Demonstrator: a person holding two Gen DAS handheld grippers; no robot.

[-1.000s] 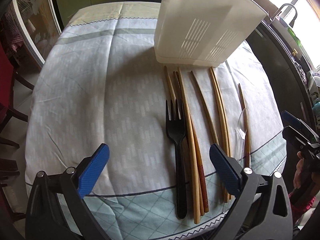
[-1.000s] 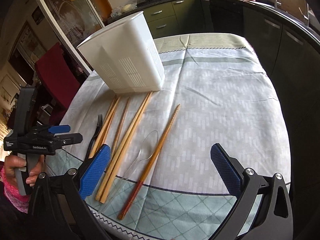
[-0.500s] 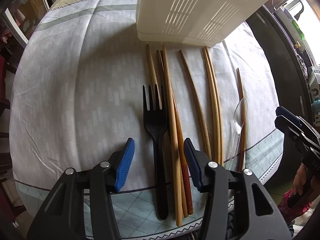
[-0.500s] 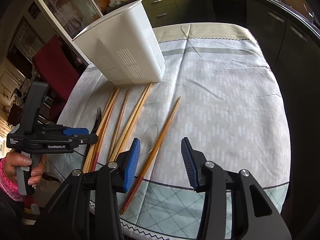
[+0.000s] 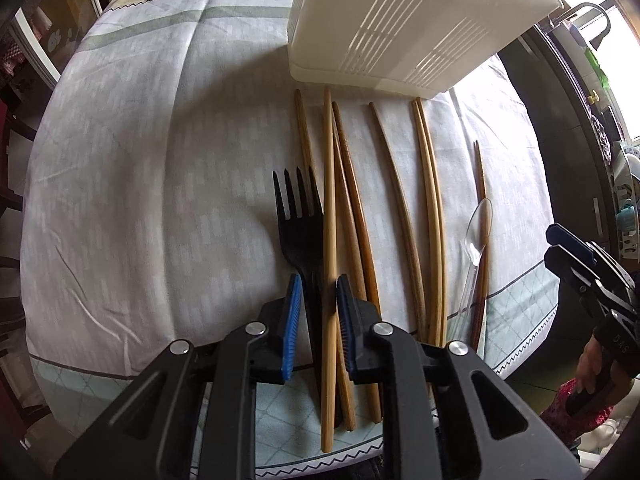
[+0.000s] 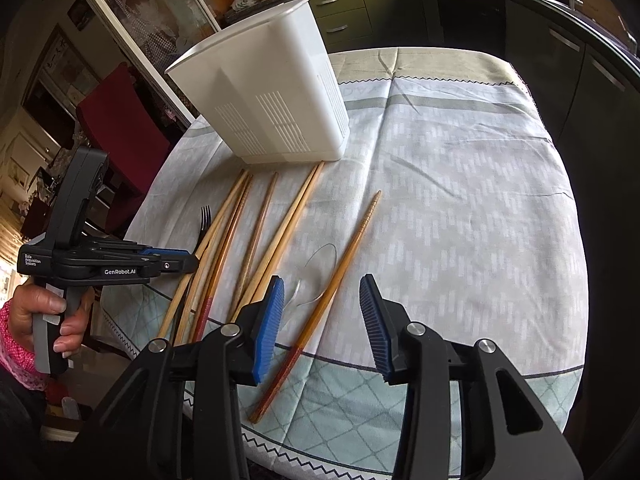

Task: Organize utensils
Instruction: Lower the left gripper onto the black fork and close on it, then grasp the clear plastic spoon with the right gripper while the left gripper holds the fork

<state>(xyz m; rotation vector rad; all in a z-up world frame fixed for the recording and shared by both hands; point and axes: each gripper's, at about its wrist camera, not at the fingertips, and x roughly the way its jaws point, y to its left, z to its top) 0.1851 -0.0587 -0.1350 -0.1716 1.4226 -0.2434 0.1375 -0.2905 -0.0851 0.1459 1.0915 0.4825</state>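
Several wooden chopsticks (image 5: pixel 430 216) lie side by side on the tablecloth, with a black plastic fork (image 5: pixel 301 224) on their left and a clear plastic spoon (image 5: pixel 476 236) on their right. My left gripper (image 5: pixel 319 286) has its blue pads narrowed around the fork's handle and one light chopstick (image 5: pixel 329 240); whether they grip is unclear. It also shows in the right wrist view (image 6: pixel 176 258). My right gripper (image 6: pixel 322 292) is partly open and empty above the spoon (image 6: pixel 320 264) and a red-tipped chopstick (image 6: pixel 340 276).
A white slotted utensil holder (image 5: pixel 404 20) stands on the table behind the chopstick tips; it also shows in the right wrist view (image 6: pixel 268 108). The table's front edge (image 6: pixel 360 464) is close below both grippers. A red chair (image 6: pixel 120 120) stands at the left.
My left gripper has moved forward and lower and narrowed its jaws around the fork handle and a chopstick. My right gripper has narrowed from wide open to partly open and come closer to the spoon.
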